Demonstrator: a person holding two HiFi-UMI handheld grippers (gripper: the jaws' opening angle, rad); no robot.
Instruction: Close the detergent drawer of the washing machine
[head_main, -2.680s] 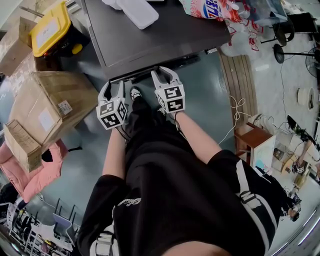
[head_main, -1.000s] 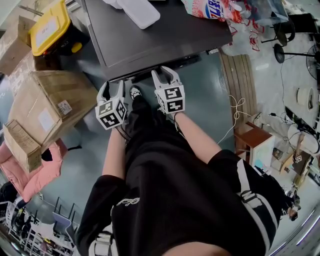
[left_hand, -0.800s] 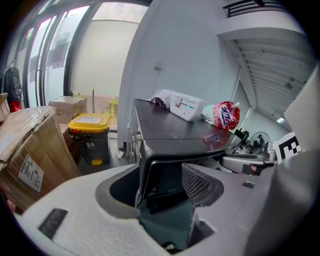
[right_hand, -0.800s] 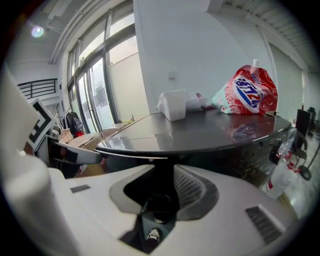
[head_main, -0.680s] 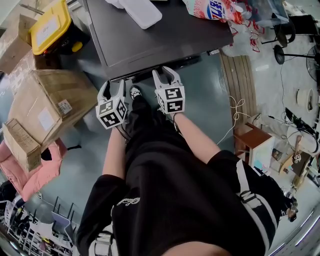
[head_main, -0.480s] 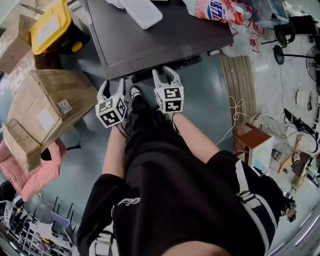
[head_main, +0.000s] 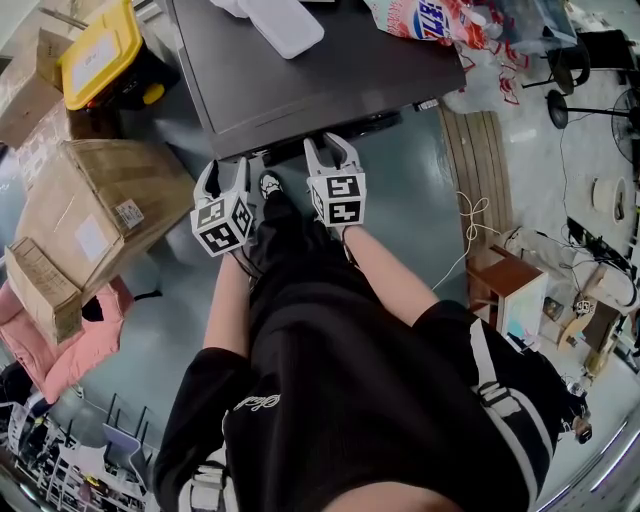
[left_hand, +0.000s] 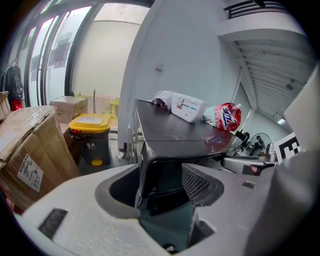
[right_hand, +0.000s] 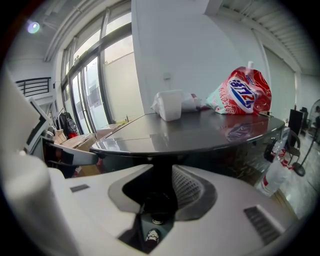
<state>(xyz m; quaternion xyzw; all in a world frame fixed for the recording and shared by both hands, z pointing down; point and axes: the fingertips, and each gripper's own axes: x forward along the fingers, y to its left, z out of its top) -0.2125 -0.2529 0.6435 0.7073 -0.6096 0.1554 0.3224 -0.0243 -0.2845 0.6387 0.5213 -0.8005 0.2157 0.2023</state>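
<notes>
My left gripper (head_main: 225, 168) and right gripper (head_main: 328, 144) hang at the washing machine (head_main: 320, 70) front, both jaws apart; the right jaws have just been opening. I hold nothing because the detergent drawer (left_hand: 162, 175), between my left jaws, looks pushed in.

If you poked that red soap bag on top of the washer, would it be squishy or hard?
Probably squishy: the red bag looks soft and bulgy, not stiff. The washer top looks shiny, so it might slide. It looks full, so it is likely heavy.
</notes>
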